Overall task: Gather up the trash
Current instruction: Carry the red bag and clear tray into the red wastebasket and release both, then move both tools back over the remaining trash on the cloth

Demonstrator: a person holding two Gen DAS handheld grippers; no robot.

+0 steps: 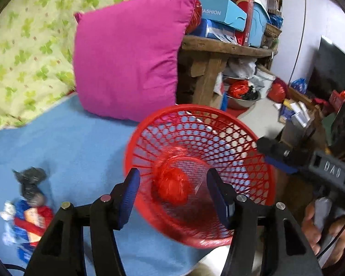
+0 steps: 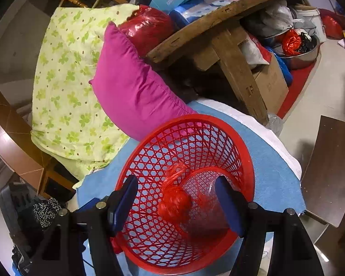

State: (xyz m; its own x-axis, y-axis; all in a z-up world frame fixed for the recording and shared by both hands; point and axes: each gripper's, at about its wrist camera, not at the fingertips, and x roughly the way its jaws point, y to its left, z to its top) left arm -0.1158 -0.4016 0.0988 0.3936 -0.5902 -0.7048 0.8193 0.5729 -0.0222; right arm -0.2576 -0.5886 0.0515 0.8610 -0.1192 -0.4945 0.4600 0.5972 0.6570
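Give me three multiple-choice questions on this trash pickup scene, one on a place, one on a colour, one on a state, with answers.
1. Where is the red wad?
A. inside the basket
B. on the pillow
C. on the floor

2. What colour is the pillow?
A. green
B. magenta
C. black

3. How does the left gripper stand?
A. shut on the wad
B. shut on the basket rim
C. open

Answers:
1. A: the red wad lies in the basket.
2. B: the pillow is magenta.
3. C: the left gripper has its jaws apart, pressing nothing.
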